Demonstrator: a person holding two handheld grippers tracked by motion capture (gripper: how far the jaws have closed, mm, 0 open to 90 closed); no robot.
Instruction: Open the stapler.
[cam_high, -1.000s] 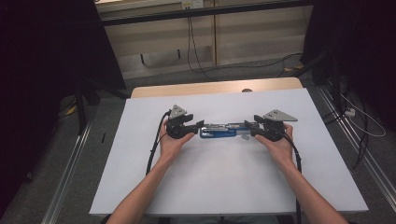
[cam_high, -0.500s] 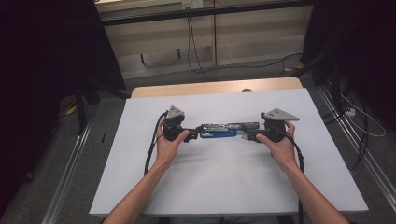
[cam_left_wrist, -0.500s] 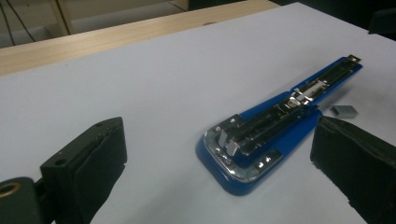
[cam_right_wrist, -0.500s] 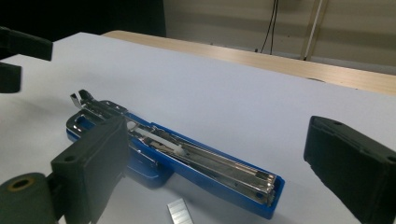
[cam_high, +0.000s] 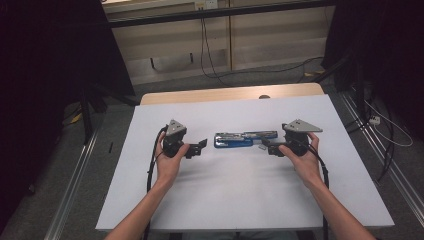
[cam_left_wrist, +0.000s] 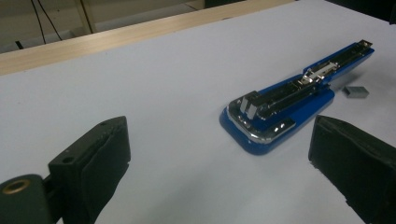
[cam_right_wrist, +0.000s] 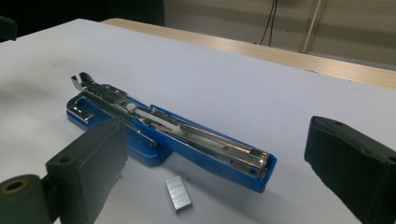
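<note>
Here, one blue stapler (cam_high: 245, 139) lies flat and opened out on the white table (cam_high: 240, 195), its metal staple channel facing up. One small block of staples (cam_right_wrist: 178, 193) rests on the table just beside the stapler's long arm, apart from it; the left gripper view shows the same block (cam_left_wrist: 355, 92) near the far part of the stapler (cam_left_wrist: 292, 100). There are two grippers, one in each of the person's hands.

Around the work, a strip of bare wood (cam_high: 230, 94) runs along the table's far edge. Beyond it lie a grey floor and cables (cam_high: 220, 75) trailing past pale cabinet fronts. Dark curtains hang at both sides. Nothing lies between either gripper and the stapler.

The left gripper (cam_high: 200, 147) sits near the stapler's left end without touching it. In its own view its jaws stand wide apart with nothing between them, and the stapler's chromed end lies just ahead on the table.

The right gripper (cam_high: 265, 145) is close to the stapler's right end. From above, its tips seem almost to meet the stapler. Its own view shows the jaws spread wide and holding nothing, with the stapler (cam_right_wrist: 168, 135) lying crosswise in front of them and the staples between the jaws' line and the stapler.
</note>
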